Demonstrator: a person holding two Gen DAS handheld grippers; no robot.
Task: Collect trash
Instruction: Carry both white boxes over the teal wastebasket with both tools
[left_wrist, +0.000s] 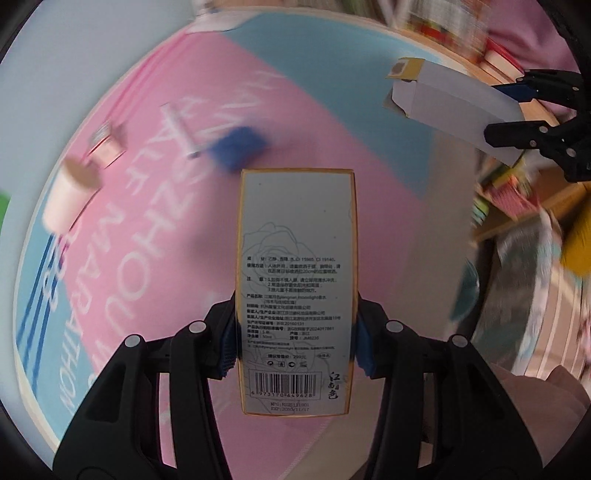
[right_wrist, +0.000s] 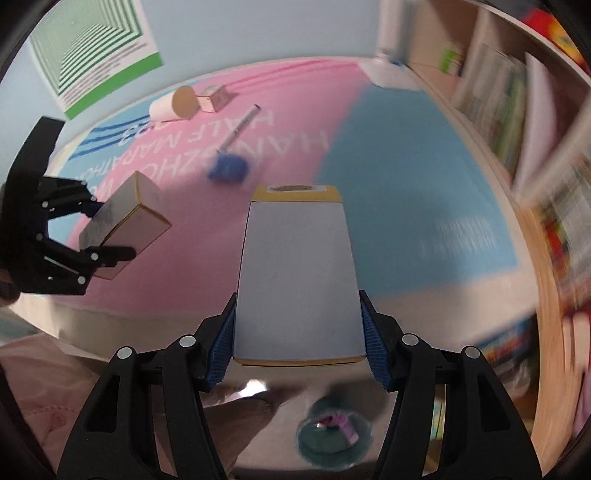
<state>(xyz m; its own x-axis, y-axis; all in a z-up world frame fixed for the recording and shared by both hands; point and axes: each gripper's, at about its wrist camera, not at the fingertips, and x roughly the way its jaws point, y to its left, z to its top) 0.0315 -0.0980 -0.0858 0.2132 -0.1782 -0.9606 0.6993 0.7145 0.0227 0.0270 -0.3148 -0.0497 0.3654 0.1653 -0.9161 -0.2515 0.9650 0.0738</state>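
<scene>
My left gripper (left_wrist: 295, 343) is shut on a tall grey box (left_wrist: 295, 266) with gold edges, small print and a barcode, held upright above the pink mat. In the right wrist view the same left gripper (right_wrist: 107, 230) and its gold-edged box (right_wrist: 125, 218) hang at the left. My right gripper (right_wrist: 299, 347) is shut on a plain white box (right_wrist: 299, 280) with a yellow top flap. The left wrist view has that white box (left_wrist: 454, 107) and the right gripper (left_wrist: 513, 112) at the upper right. A teal bin (right_wrist: 332, 432) with scraps inside stands on the floor below.
On the pink and blue mat (right_wrist: 388, 192) lie a blue crumpled piece (right_wrist: 229, 168), a pen-like stick (right_wrist: 242, 127), a tipped paper cup (right_wrist: 173, 103) and a small open box (right_wrist: 212, 98). Bookshelves (right_wrist: 517, 129) run along the right. A person's pink sleeve (right_wrist: 44, 398) shows low left.
</scene>
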